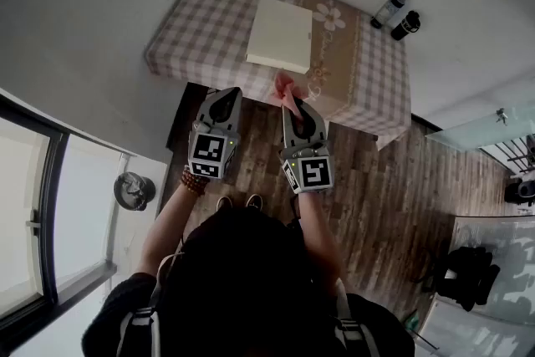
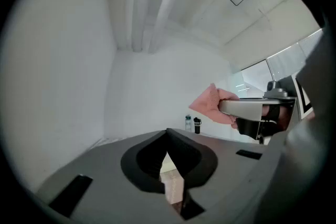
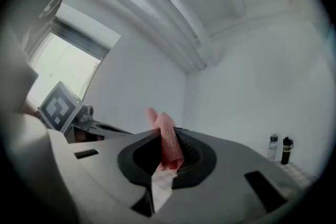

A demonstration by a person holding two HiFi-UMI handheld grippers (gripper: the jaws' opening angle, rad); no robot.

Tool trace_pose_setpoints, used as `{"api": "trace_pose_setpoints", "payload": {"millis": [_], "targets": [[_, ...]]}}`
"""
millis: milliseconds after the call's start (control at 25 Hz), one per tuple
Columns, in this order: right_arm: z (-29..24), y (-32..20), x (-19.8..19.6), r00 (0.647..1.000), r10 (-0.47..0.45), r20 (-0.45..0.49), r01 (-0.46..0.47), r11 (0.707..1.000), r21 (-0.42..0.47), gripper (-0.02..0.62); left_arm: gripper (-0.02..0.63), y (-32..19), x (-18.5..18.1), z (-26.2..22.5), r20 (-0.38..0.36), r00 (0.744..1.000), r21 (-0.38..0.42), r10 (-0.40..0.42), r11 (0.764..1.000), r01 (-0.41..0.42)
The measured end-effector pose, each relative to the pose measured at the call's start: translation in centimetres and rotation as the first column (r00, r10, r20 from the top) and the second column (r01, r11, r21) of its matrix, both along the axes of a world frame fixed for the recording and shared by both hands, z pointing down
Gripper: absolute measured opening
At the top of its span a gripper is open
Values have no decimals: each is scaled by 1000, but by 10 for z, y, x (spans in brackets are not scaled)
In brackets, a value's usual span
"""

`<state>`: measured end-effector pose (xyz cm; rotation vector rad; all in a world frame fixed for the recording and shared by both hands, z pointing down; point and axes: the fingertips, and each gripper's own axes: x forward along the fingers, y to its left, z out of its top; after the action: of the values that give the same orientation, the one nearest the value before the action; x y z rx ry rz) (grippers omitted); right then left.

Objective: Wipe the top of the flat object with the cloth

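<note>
Head view: cream flat square board (image 1: pixel 280 35) upper centre on checked-cloth table (image 1: pixel 201 29). Pink waffle cloth (image 1: pixel 284 88) just below it, pinched in right gripper (image 1: pixel 299 114).
Left gripper view: left gripper (image 2: pixel 168 136) closed, empty.
Right gripper view: cloth's lower end hidden between clamped jaws.

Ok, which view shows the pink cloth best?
The right gripper view: the pink cloth sits close up, pinched between the right gripper's jaws. The head view shows it small, near the table's edge; the left gripper view shows it sideways, sticking out of that gripper.
</note>
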<state>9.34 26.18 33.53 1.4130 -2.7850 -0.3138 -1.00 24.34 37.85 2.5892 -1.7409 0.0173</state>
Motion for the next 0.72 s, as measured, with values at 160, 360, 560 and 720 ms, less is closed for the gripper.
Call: {"api": "trace_pose_setpoints", "payload": {"millis": [160, 360, 560, 720], "targets": [[-3, 0, -7, 1000, -4, 27, 4, 1000, 0, 27, 2, 2, -9, -4, 0, 1000, 18, 4, 1000, -4], [-5, 4, -16, 999, -23, 33, 23, 1000, 9, 32, 2, 4, -20, -4, 1, 1000, 26, 12, 1000, -12], [-1, 5, -26, 1000, -8, 5, 8, 1000, 12, 32, 2, 4, -21, 2, 5, 999, 13, 49, 999, -49], [3, 0, -26, 1000, -11, -4, 11, 1000, 1, 32, 2, -2, -19, 6, 16, 998, 12, 68, 998, -68]]}}
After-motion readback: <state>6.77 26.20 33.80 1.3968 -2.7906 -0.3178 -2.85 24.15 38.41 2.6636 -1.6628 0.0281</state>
